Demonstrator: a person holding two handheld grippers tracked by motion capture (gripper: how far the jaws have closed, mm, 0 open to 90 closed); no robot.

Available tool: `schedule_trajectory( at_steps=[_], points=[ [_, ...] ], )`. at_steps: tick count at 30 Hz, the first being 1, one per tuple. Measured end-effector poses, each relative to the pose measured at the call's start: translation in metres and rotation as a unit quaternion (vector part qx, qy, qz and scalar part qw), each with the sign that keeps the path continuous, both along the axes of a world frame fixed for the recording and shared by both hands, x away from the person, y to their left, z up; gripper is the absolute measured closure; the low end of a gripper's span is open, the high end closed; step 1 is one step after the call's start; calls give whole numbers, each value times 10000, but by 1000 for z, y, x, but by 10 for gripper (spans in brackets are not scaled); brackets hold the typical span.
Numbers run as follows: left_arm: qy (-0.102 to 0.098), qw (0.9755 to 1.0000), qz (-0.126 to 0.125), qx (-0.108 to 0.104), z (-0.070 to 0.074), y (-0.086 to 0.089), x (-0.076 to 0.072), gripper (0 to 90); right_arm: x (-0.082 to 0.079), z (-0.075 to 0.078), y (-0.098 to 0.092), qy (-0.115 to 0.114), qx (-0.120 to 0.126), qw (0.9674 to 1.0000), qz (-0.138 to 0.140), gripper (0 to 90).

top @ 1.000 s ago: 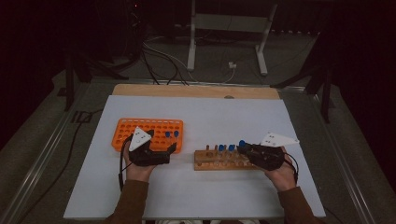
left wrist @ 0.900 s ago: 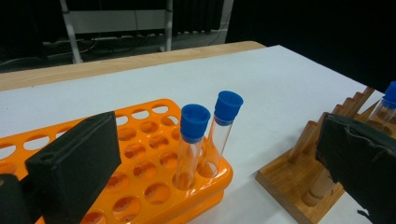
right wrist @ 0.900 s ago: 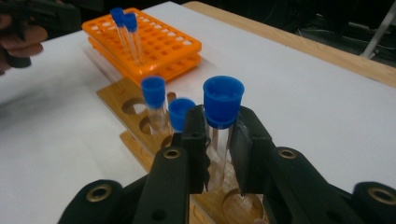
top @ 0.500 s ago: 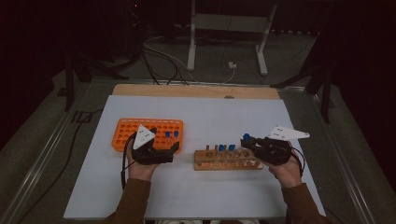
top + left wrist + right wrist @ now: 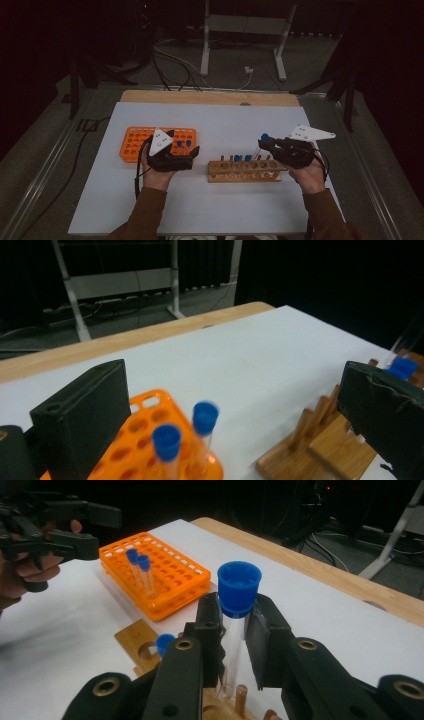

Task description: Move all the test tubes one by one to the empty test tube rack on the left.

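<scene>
1. My right tool (image 5: pixel 266 142) has risen off the wooden rack (image 5: pixel 245 171) since a second ago; it now hangs above the rack's 3 o'clock end, jaws clamped on a clear tube (image 5: pixel 235 640) with a blue cap (image 5: pixel 239 588).
2. I judge the tube freshly pulled and ready to carry toward the orange rack (image 5: pixel 135 141) at 9 o'clock.
3. The tube's long axis runs upright, cap toward 12 in the right gripper view.
4. My left tool (image 5: pixel 186 156) has lifted too; its jaws stand wide apart and empty beside two capped tubes (image 5: pixel 167 447) in the orange rack.
</scene>
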State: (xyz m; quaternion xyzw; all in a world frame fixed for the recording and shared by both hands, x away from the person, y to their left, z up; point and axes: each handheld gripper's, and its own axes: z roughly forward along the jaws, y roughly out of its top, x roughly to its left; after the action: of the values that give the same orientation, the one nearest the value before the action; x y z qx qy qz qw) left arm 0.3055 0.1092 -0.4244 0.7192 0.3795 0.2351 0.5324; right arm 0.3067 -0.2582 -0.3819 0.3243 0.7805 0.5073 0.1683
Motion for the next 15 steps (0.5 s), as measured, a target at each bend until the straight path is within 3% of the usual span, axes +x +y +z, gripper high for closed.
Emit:
schedule_trajectory(
  at_steps=[15],
  points=[
    [-78,9998,-187,31,7,-32,5,19,14,9,27,-46,3,9999,131,771]
  ],
)
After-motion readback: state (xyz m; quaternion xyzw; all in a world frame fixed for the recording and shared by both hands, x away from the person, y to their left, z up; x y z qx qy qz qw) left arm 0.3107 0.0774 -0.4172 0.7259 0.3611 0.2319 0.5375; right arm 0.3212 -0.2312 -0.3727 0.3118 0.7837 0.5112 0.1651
